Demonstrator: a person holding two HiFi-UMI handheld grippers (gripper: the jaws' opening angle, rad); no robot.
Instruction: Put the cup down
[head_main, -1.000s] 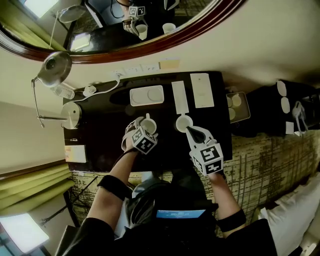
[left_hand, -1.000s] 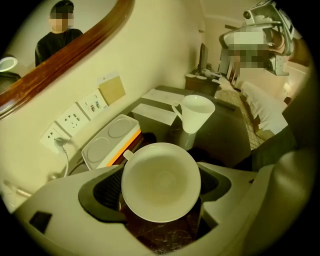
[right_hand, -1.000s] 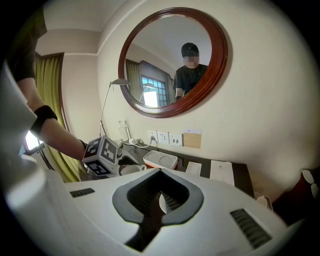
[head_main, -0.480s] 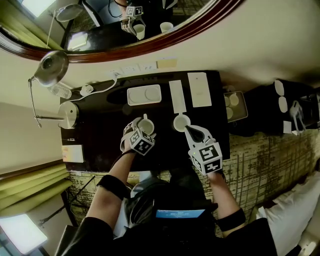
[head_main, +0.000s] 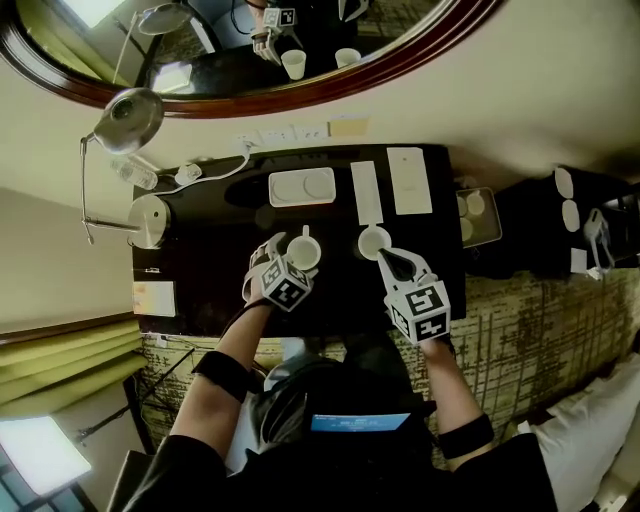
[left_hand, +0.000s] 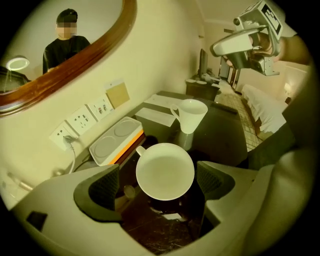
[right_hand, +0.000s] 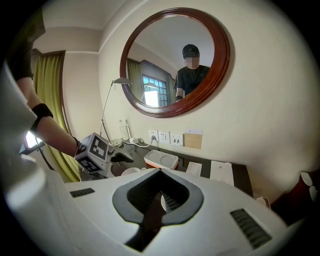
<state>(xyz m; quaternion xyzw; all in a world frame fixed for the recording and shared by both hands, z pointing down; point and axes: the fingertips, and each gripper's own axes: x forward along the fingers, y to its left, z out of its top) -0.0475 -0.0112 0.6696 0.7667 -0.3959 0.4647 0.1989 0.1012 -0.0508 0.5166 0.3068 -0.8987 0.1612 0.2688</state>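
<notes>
Two white cups stand on the dark desk (head_main: 205, 275) in the head view. The cup (head_main: 304, 252) of the task is near the middle of the desktop, in front of the white tray (head_main: 302, 187) that lies along the back edge. The left gripper (head_main: 292, 256) reaches around this cup from the front edge. The second cup (head_main: 373, 243) is just to its right, with the tip of the right gripper (head_main: 385, 260) at its near rim. Whether those two touch cannot be told here.

The left gripper view settles that claw: its jaws have just been opening and now stand wide. The cup sits upright between them on the desktop, with a dark gap on either side between its rim and the pads (left_hand: 104, 187). Its handle points toward the tray, and nothing presses on it.

The right gripper view shows that claw's jaws together on nothing, aimed over the desk toward the back edge.

By my judgement the putting-down is nearly finished: the cup rests on the desk and is let go. What seems left is to draw the left gripper back clear of it without knocking the rim.
</notes>
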